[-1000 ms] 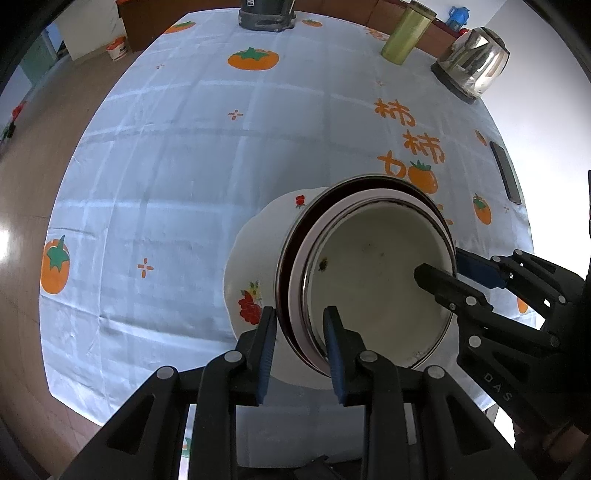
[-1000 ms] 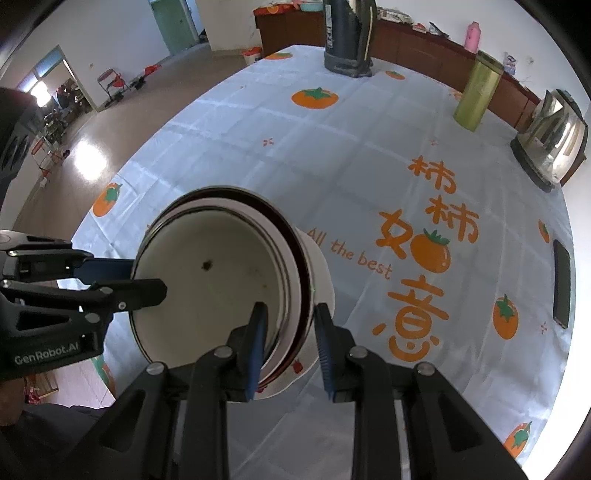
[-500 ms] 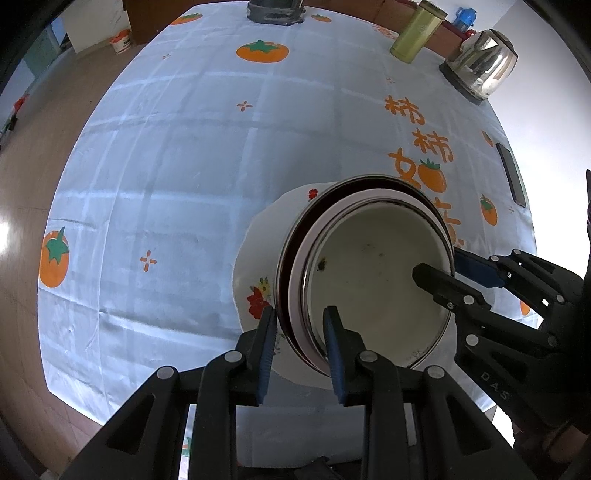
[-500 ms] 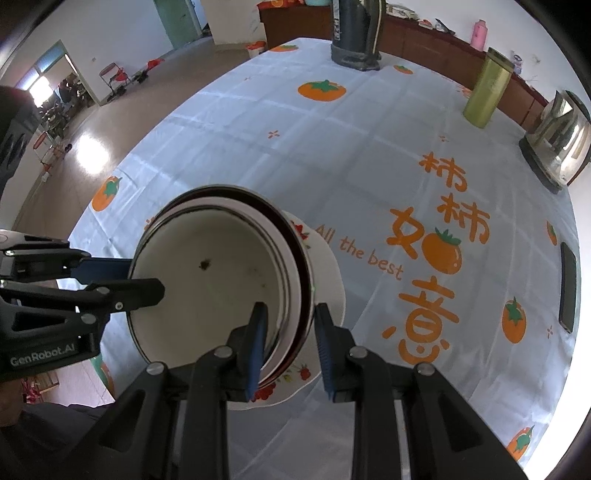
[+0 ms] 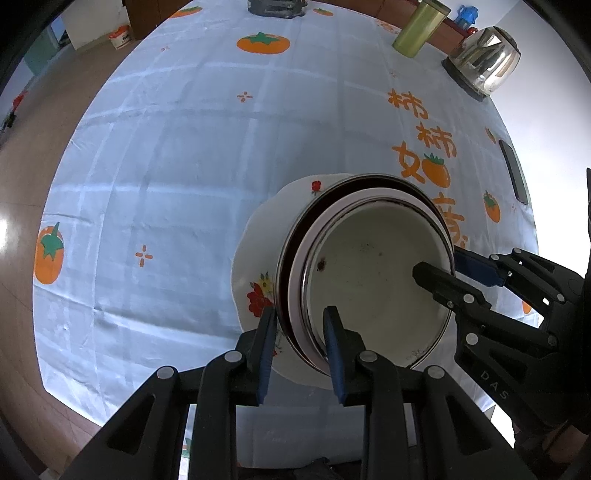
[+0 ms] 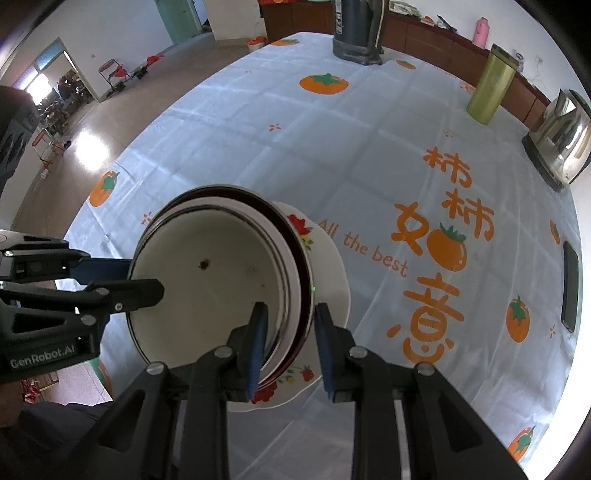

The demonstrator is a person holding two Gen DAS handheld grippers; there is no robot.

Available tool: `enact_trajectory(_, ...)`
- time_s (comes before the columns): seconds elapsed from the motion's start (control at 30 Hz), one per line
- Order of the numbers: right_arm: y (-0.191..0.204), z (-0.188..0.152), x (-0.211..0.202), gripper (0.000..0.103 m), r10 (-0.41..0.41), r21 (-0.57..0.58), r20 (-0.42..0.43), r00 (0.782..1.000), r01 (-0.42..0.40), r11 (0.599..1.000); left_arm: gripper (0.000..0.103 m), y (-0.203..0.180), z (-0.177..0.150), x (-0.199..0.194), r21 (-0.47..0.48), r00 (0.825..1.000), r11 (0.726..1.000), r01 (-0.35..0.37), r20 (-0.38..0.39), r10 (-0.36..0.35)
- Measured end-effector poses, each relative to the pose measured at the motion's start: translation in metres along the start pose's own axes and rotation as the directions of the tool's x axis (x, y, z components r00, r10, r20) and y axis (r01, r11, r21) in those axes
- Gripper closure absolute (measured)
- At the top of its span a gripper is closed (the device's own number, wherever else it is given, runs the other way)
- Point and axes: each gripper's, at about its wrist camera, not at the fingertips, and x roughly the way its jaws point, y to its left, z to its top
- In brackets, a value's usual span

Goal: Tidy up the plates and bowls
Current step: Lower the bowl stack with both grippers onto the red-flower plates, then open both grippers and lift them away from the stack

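A stack of nested bowls (image 5: 369,273) (image 6: 218,280), white enamel inside with a dark outer rim, hangs over a white floral plate (image 5: 258,251) (image 6: 328,266) on the persimmon-print tablecloth. Whether the stack touches the plate cannot be told. My left gripper (image 5: 299,347) (image 6: 136,277) is shut on the stack's near rim, one finger inside and one outside. On the opposite rim my right gripper (image 6: 290,332) (image 5: 439,266) is shut the same way. The stack hides much of the plate.
A green tumbler (image 5: 419,27) (image 6: 491,88), a steel kettle (image 5: 484,59) (image 6: 561,140) and a dark jug (image 6: 356,29) stand along the table's far edge. A black phone (image 5: 513,177) (image 6: 570,284) lies at the right. The table's left edge drops to a wooden floor (image 5: 22,166).
Both grippers keep the same hold on the stack. The plate and tablecloth have slid slightly in both views, and a little more of the plate shows beside the bowls.
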Motion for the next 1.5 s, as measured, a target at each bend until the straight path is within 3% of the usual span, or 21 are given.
enact_trajectory(1.37, 0.002, -0.002, 0.006, 0.076, -0.017, -0.017, -0.031, 0.999, 0.017, 1.0, 0.073, 0.0, -0.003, 0.003, 0.017, 1.0, 1.0, 0.019, -0.012, -0.019)
enact_trajectory(1.47, 0.004, -0.003, 0.006, 0.072, -0.024, -0.03, -0.022, 0.999, 0.023, 0.999, 0.07, -0.001, -0.003, -0.003, 0.029, 1.0, 1.0, -0.001, 0.024, 0.001)
enact_trajectory(1.5, 0.006, -0.004, 0.003, 0.058, -0.035, -0.038, -0.007, 0.999, 0.035, 0.999, 0.069, -0.002, -0.003, -0.007, 0.033, 0.999, 0.999, -0.014, 0.039, 0.013)
